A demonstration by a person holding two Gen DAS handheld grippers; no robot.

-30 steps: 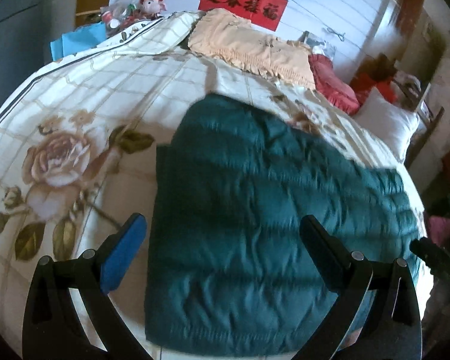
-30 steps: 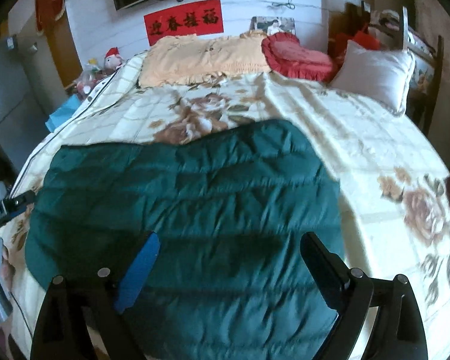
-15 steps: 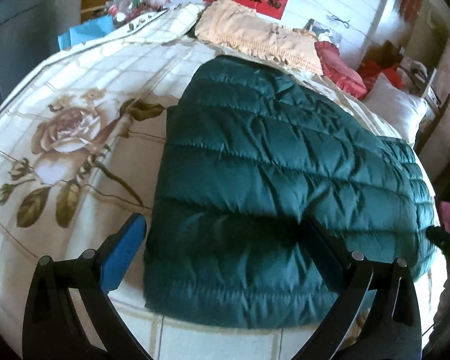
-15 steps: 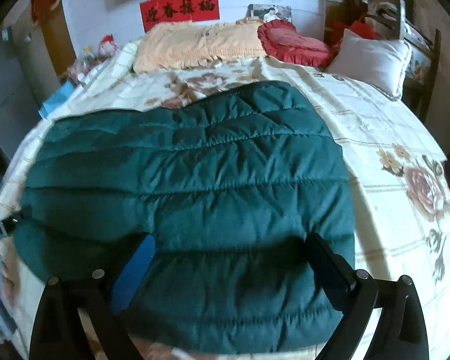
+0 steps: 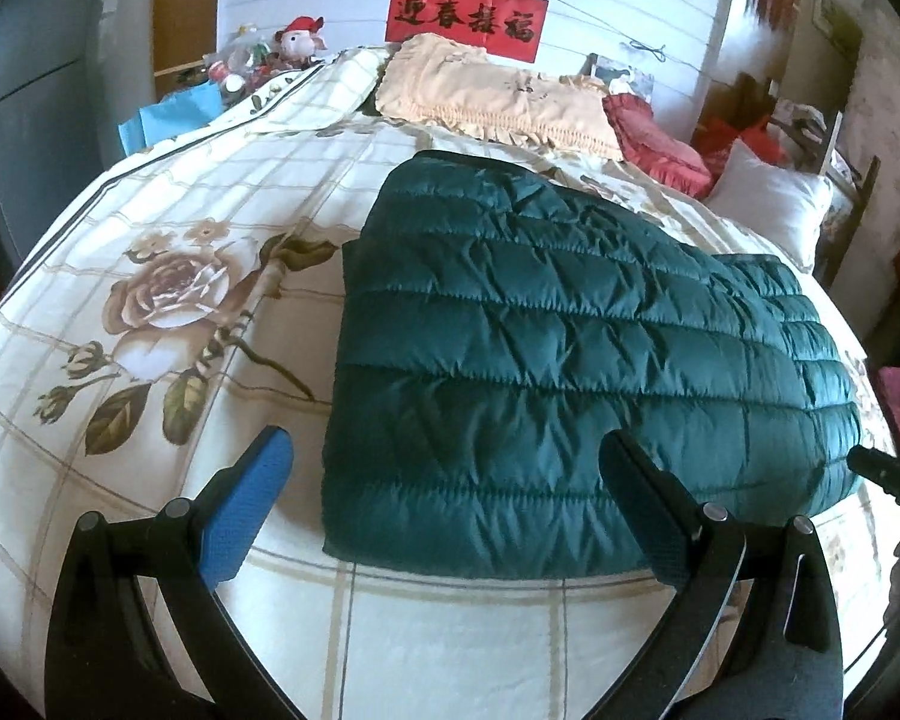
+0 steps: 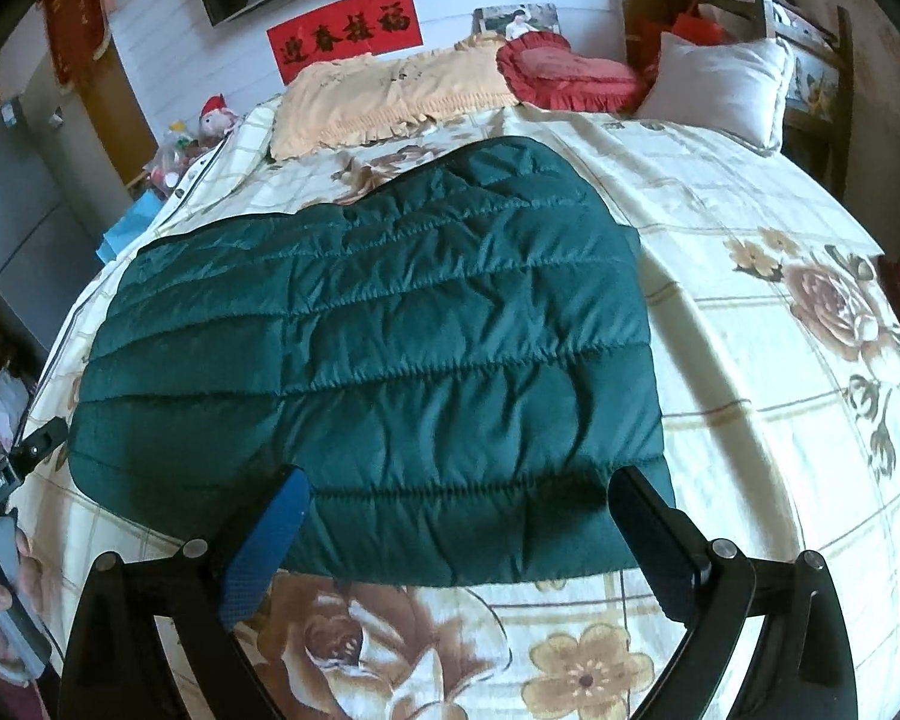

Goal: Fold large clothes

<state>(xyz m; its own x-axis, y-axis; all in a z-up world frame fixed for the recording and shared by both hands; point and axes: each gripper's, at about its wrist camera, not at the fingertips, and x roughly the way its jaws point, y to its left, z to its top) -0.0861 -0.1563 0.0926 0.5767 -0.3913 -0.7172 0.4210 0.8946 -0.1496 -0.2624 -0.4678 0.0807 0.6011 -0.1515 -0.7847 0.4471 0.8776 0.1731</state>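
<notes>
A dark green quilted jacket [image 5: 546,354] lies folded into a flat rectangle on the floral bedspread [image 5: 168,300]. My left gripper [image 5: 444,468] hovers open over the jacket's near left corner, nothing between its fingers. In the right wrist view the same jacket [image 6: 390,348] fills the middle of the bed. My right gripper [image 6: 456,504] stands wide open above the jacket's near edge, gripping nothing. At the left edge of that view a hand holds the other gripper's handle [image 6: 6,588].
A peach pillow [image 5: 492,96], a red cushion [image 5: 654,144] and a white pillow [image 5: 768,204] lie at the head of the bed. A red banner [image 5: 468,18] hangs on the wall. Toys and a blue bag [image 5: 174,117] crowd the far left side.
Both grippers have drawn back toward the foot of the bed. The jacket's near edge, earlier under the fingers, now shows with bedspread in front of it.
</notes>
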